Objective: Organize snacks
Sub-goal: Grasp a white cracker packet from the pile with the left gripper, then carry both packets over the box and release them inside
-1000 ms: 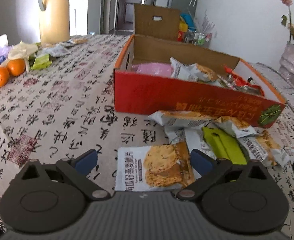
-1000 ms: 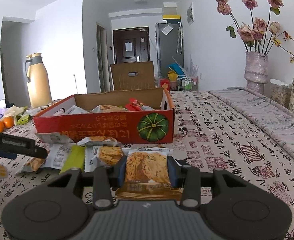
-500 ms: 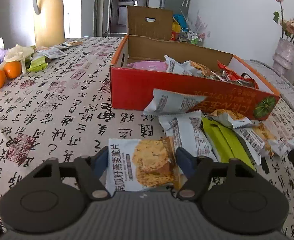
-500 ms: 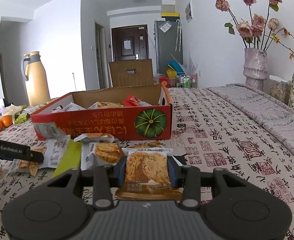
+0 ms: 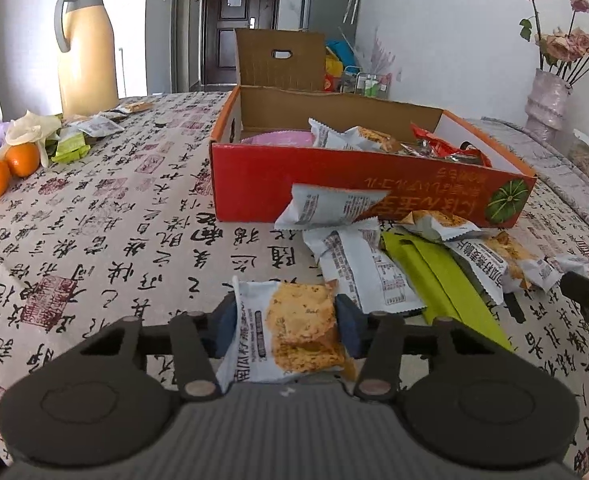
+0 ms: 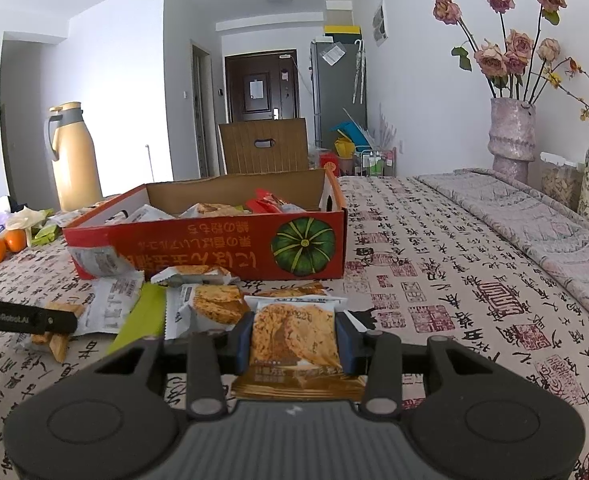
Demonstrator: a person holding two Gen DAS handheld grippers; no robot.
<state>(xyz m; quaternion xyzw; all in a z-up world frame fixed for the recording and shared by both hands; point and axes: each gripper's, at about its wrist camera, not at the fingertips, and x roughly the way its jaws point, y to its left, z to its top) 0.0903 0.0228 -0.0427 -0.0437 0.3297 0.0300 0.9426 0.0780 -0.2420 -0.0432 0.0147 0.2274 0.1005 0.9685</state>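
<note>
Calligraphy-printed cloth covers the table (image 5: 94, 216) we work over, and on it sits the red cardboard box (image 5: 334, 184), open-topped, with several packets already inside. Behind it we see a tan thermos jug (image 5: 86, 44) at the far left, and two oranges (image 5: 6, 168) near that edge. Loose snack packets (image 5: 354, 256) and a flat green pouch (image 5: 442, 280) lie heaped just in front of the box. Our left gripper (image 5: 286, 324) is closing its jaws around a white oat-crisp packet (image 5: 290, 328) lying on the cloth short of the heap; both pads sit against its sides. Our right gripper (image 6: 294, 336) is clenched on a brown-bottomed cracker packet (image 6: 294, 336), near the box's front corner with the pumpkin picture.
</note>
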